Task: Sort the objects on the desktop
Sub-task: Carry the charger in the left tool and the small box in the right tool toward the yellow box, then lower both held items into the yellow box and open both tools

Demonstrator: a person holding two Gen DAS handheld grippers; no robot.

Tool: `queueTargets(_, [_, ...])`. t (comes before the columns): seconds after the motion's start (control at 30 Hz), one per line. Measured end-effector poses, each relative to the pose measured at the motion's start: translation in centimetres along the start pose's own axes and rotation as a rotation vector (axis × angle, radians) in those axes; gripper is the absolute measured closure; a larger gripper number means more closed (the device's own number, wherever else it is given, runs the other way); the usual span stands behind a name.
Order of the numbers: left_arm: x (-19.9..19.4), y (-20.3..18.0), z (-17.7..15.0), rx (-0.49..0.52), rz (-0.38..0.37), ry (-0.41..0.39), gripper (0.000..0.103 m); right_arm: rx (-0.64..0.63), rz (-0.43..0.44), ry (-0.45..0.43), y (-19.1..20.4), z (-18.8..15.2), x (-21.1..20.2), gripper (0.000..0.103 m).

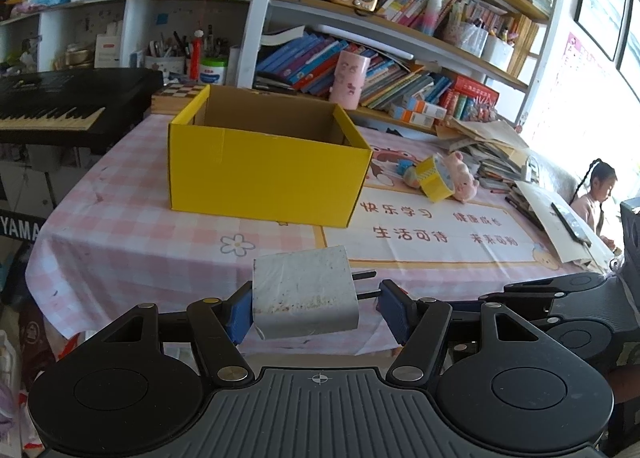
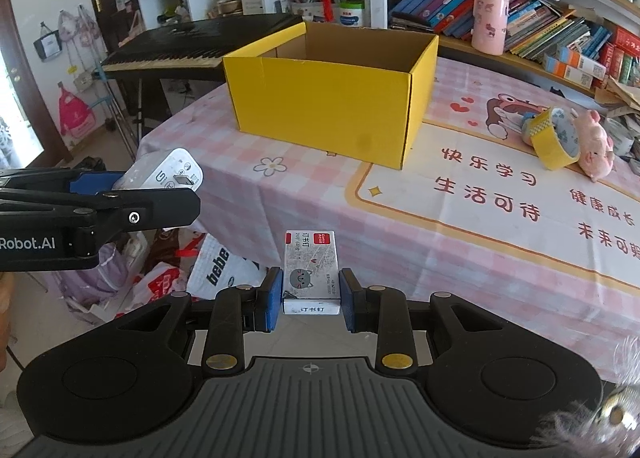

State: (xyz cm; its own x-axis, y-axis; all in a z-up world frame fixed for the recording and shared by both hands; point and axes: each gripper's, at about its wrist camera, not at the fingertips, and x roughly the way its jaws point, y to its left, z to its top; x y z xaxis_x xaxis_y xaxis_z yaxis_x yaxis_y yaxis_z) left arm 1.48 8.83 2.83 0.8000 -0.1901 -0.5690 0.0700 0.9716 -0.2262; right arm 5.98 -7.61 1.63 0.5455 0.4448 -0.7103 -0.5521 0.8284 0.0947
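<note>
My left gripper is shut on a white plug-in charger, with its metal prongs against the right blue pad. It hangs just off the table's near edge. From the right wrist view the same charger shows at the left in the left gripper. My right gripper is shut on a small white staple box with a cat drawing, also off the near edge. An open yellow cardboard box stands on the pink checked tablecloth beyond both grippers.
A yellow tape roll and a pink pig plush lie right of the box. A pink cup and book shelves stand behind. A black keyboard is at the left, bags lie on the floor, and a person sits far right.
</note>
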Motion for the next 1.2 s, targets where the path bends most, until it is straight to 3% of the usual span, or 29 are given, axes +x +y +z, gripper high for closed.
queueTargets(0.23, [-0.2,0.4,1.6,-0.009,0.021,-0.043,0.038,-0.005,0.029,-0.02,-0.1,1.3,1.0,0.076])
queueTargets(0.5, [1.2,0.5,5.2,0.033,0.021,-0.096,0.038,0.01,0.049,-0.092,-0.8,5.1,1.7,0.076])
queueTargets(0.93, [5.9,1.3,11.7,0.072,0.033,-0.184,0.038,-0.051,0.04,-0.205,-4.5,13.3,3.8,0.076])
queueTargets(1.2, [9.9,2.1,14.4,0.055,0.083,-0.181,0.038,-0.112,0.073,-0.2,-6.5,17.5,7.0,0.076])
